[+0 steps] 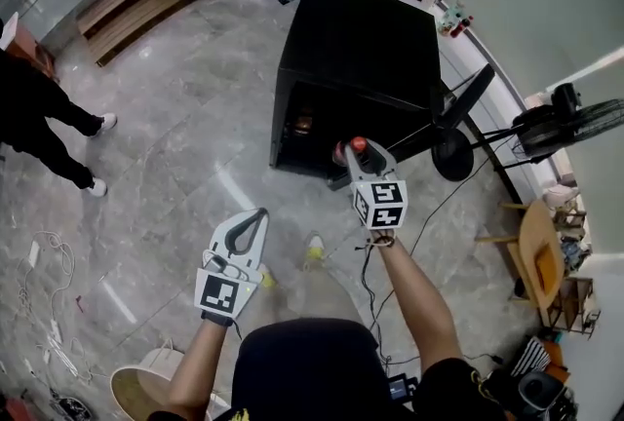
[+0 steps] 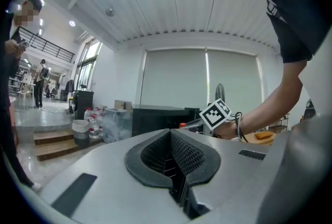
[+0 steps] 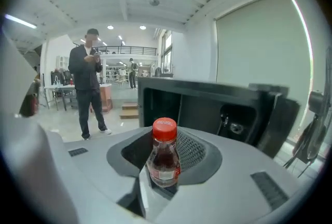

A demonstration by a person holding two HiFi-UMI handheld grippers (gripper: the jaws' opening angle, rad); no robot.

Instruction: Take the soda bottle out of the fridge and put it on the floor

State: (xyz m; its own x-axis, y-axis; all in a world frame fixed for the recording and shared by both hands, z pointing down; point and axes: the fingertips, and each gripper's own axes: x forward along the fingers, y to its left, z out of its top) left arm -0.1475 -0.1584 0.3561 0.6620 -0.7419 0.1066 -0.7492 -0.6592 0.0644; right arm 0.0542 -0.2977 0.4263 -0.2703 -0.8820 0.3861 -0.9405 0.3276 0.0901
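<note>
Nearest in the head view, both forearms reached forward from the person's body. Down low, the left gripper (image 1: 255,217) hung over the marble floor (image 1: 175,166) with its jaws together on nothing, probably kept out of the way. The right gripper (image 1: 363,159) was stretched further out, arm nearly straight and tilted slightly down, just before the open front of the black fridge (image 1: 361,49). It was clamped on the soda bottle (image 1: 357,145), red cap up, outside the fridge's front edge and well above the floor.

From the left gripper view, the pads (image 2: 191,156) met with nothing between them, and the right forearm (image 2: 264,114) reached ahead toward the fridge.

From the right gripper view, the jaws pinched the bottle (image 3: 164,158) low on its body and upright, likely so it could be stood on its base. Behind it gaped the fridge's dark interior. Only the setting down remained.
</note>
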